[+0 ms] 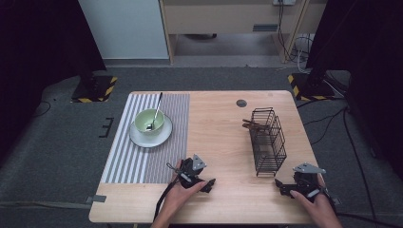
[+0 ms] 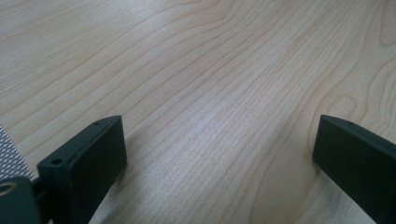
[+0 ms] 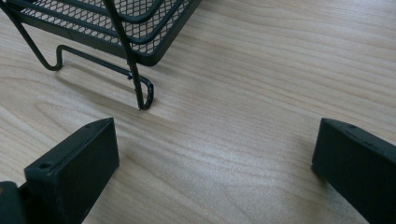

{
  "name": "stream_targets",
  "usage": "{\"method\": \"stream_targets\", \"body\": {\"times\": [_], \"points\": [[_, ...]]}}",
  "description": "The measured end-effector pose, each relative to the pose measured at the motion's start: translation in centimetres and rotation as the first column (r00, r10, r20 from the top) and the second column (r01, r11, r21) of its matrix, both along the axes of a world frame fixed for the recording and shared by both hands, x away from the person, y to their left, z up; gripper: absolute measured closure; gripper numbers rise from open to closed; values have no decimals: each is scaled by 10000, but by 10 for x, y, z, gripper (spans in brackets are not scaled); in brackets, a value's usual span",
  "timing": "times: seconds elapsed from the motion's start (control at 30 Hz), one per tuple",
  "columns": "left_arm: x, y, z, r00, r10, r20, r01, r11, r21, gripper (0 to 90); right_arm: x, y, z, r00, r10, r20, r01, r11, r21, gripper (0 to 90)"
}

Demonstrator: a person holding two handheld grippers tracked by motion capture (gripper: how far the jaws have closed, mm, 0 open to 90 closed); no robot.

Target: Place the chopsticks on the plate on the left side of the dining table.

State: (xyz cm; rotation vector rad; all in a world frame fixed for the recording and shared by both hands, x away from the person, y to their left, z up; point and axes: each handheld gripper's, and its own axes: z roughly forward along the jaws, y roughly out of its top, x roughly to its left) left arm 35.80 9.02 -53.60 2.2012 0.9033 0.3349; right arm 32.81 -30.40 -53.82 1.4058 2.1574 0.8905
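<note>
both my grippers rest released on the desk (image 1: 223, 142): right gripper (image 3: 215, 154) just short of the wire rack (image 3: 116, 28); left gripper (image 2: 219, 149) over bare wood. approach the rack level, jaws wide.

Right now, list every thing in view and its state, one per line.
Left gripper: open, empty, low over the table.
Right gripper: open, empty, beside the basket.
Bowl: upright on the plate.
Spoon: leaning in the bowl.
Wire basket: upright on the table.
</note>
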Motion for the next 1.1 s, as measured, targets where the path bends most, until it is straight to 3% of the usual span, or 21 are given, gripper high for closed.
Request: {"method": "stream_targets", "body": {"times": [0.17,0.27,0.37,0.53,0.57,0.77,0.87,1.1], "points": [[-1,4,6,9991,186,-377,-202,9989,-422,48,1,0,0,10000,60,21,-60,10000,-1,6],[-5,7,14,9996,246,-132,-251,9990,-372,61,2,0,0,10000,92,20,-92,10000,-2,5],[-4,11,19,9995,284,-152,-292,9981,-542,64,1,0,0,10000,81,9,-81,10000,12,4],[0,16,39,9998,165,101,-160,9986,-497,79,2,1,0,10000,7,7,-7,10000,13,4],[5,17,49,9998,161,96,-153,9974,-697,86,1,1,0,10000,3,11,-3,10000,14,4],[21,16,69,9994,289,207,-268,9948,-986,131,0,1,0,10000,-58,-15,58,10000,17,4],[32,10,86,9994,28,352,8,9946,-1041,155,0,1,0,10000,-89,8,89,10000,2,4],[51,1,106,9993,-55,383,108,9901,-1398,220,0,2,0,9999,-124,11,124,9999,5,4]]}}
